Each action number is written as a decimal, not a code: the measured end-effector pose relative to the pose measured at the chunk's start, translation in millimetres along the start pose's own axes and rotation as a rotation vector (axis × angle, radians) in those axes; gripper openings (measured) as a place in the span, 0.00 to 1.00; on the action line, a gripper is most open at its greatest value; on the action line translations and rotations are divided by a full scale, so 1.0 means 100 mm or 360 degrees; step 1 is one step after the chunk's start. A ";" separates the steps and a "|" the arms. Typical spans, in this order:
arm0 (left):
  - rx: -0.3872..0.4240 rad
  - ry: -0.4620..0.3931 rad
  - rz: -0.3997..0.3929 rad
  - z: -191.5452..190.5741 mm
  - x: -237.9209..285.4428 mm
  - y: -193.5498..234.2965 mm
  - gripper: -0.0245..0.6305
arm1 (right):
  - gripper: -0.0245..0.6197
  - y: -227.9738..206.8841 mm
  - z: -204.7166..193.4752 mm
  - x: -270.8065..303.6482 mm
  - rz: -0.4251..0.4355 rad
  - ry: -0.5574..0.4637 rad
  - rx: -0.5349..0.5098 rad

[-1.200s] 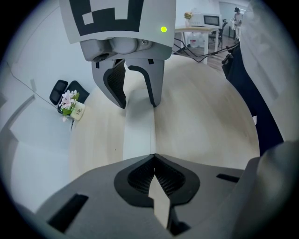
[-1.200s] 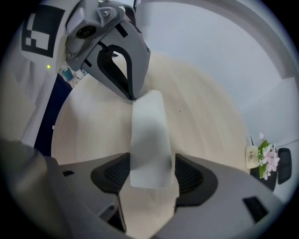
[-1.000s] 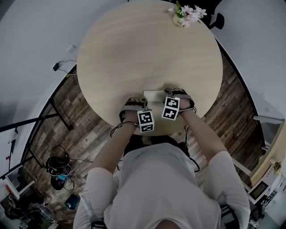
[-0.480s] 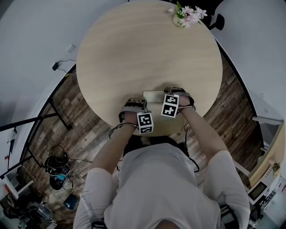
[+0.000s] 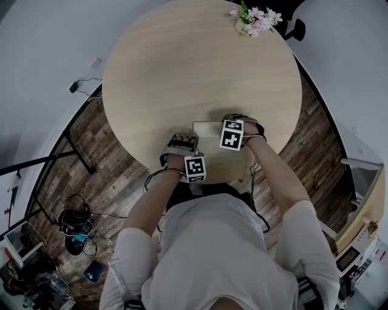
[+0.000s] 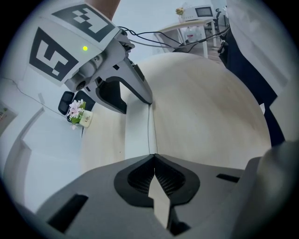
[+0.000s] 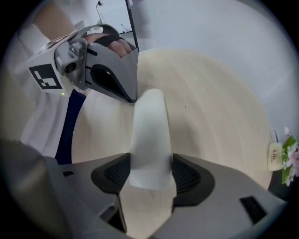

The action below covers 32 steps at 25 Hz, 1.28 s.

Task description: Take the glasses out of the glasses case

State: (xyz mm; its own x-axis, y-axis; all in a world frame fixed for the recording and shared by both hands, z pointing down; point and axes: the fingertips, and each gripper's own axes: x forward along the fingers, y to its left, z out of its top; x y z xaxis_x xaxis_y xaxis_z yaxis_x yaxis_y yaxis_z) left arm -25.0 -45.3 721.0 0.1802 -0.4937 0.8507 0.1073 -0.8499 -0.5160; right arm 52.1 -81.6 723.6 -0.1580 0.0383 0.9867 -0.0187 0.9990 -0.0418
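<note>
Right tongs [image 7: 150,170] clamped one end of the glasses case [image 7: 149,130], steadying it on the surface [image 5: 182,60]. Left tongs [image 6: 154,156], nearly closed, pinched its thin seam edge, apparently for opening.

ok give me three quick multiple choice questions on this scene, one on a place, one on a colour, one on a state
1. Where do the flowers stand?
A. at the far edge of the table
B. at its near edge
C. on the floor

2. What colour is the glasses case?
A. black
B. white
C. red

3. How is the right hand-held gripper?
A. open, above the table
B. shut on nothing
C. shut on the glasses case

Answers: 1 A, they sit at the rim farthest from the person; 2 B, it shows white in every view; 3 C, the case sits clamped between its jaws.
</note>
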 end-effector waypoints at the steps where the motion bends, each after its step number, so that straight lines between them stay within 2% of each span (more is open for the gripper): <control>1: -0.0003 0.0003 0.0002 0.00 0.00 0.00 0.05 | 0.45 0.00 0.00 0.00 0.0020 -0.0009 0.0010; 6: -0.0018 0.0019 -0.0002 -0.01 -0.01 0.00 0.05 | 0.45 -0.04 0.01 -0.05 0.0185 -0.0120 0.0163; 9: -0.0027 0.0017 0.0002 -0.01 -0.01 0.00 0.05 | 0.45 -0.03 0.02 -0.08 0.0211 -0.0125 0.0159; 13: -0.0033 0.0013 -0.0002 -0.02 0.00 0.01 0.05 | 0.45 -0.04 0.03 -0.10 0.0180 -0.0161 0.0164; 21: -0.0017 0.0005 -0.0005 -0.02 -0.01 0.00 0.05 | 0.44 -0.20 -0.05 -0.30 0.0142 -0.0308 0.0321; 32: -0.0031 0.0014 -0.0027 -0.01 0.00 0.00 0.05 | 0.27 -0.64 -0.20 -0.51 -0.0016 -0.0521 0.0685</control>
State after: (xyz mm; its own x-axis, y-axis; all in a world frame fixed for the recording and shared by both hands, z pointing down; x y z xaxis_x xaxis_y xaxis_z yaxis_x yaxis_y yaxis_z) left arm -25.8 -45.6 721.1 0.1698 -0.4809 0.8602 0.0909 -0.8615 -0.4995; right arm 81.3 -146.5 679.4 -0.4536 -0.0499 0.8898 -0.4139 0.8960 -0.1608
